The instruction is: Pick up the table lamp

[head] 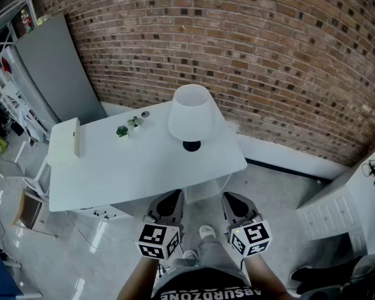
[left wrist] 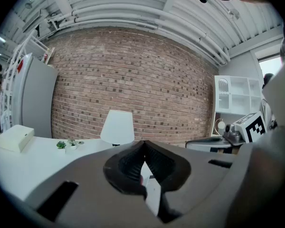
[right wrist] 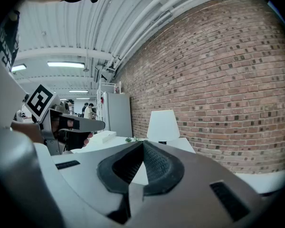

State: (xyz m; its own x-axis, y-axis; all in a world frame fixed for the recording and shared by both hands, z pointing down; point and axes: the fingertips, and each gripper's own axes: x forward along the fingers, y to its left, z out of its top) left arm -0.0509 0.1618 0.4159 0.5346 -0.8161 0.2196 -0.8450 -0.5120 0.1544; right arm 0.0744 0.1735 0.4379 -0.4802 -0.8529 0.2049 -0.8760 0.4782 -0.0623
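The table lamp (head: 191, 112) has a white cone shade on a black round base and stands upright near the far right of the white table (head: 137, 167). It shows ahead in the left gripper view (left wrist: 117, 127) and the right gripper view (right wrist: 163, 125). My left gripper (head: 172, 199) and right gripper (head: 232, 202) hang side by side in front of the table's near edge, well short of the lamp. Both are shut with nothing between their jaws.
A white box (head: 65, 141) lies at the table's left end, and small green plants (head: 129, 127) sit near the back edge. A brick wall (head: 250, 55) runs behind. A white shelf unit (head: 344, 211) stands to the right, a grey panel (head: 53, 67) to the left.
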